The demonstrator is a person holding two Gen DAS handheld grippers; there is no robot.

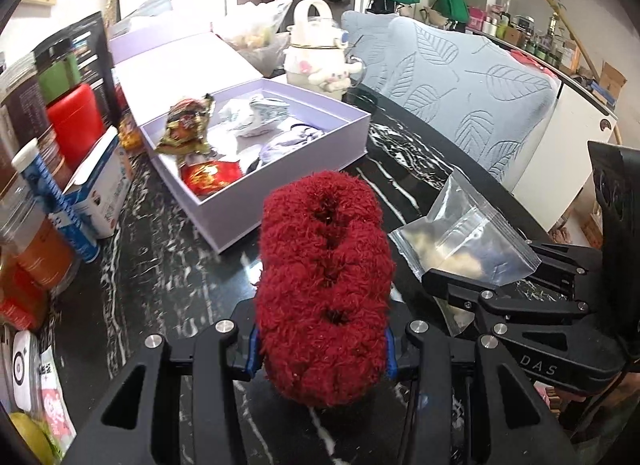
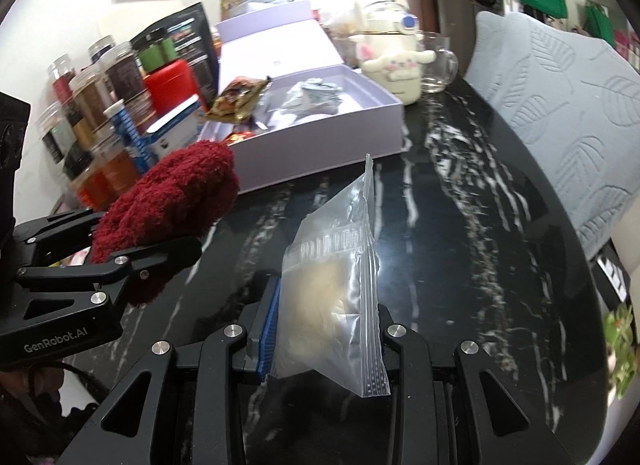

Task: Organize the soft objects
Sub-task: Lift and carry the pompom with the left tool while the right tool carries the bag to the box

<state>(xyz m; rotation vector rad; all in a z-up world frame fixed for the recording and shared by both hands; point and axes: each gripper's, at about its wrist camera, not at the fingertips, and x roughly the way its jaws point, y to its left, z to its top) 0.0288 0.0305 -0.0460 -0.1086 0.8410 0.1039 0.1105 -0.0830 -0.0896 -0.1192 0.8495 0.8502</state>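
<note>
My left gripper (image 1: pixel 320 349) is shut on a fluffy dark red bundle (image 1: pixel 324 285), held above the black marble table (image 1: pixel 160 285). The same red bundle (image 2: pixel 168 201) shows at the left of the right wrist view, clamped in the left gripper (image 2: pixel 160 253). My right gripper (image 2: pixel 320 329) is shut on a clear zip bag (image 2: pixel 336 285) with something pale and soft inside. That zip bag (image 1: pixel 464 241) and the right gripper (image 1: pixel 460 285) appear at the right of the left wrist view. An open lilac box (image 1: pixel 288 177) lies ahead, holding snack packets and small soft items.
Jars, a red canister (image 1: pixel 76 125) and a white-blue carton (image 1: pixel 100 185) crowd the table's left side. A cream character kettle (image 1: pixel 316 53) and a glass mug (image 2: pixel 438 65) stand behind the box (image 2: pixel 320 137). A grey leaf-patterned cushion (image 1: pixel 472 97) borders the table's right edge.
</note>
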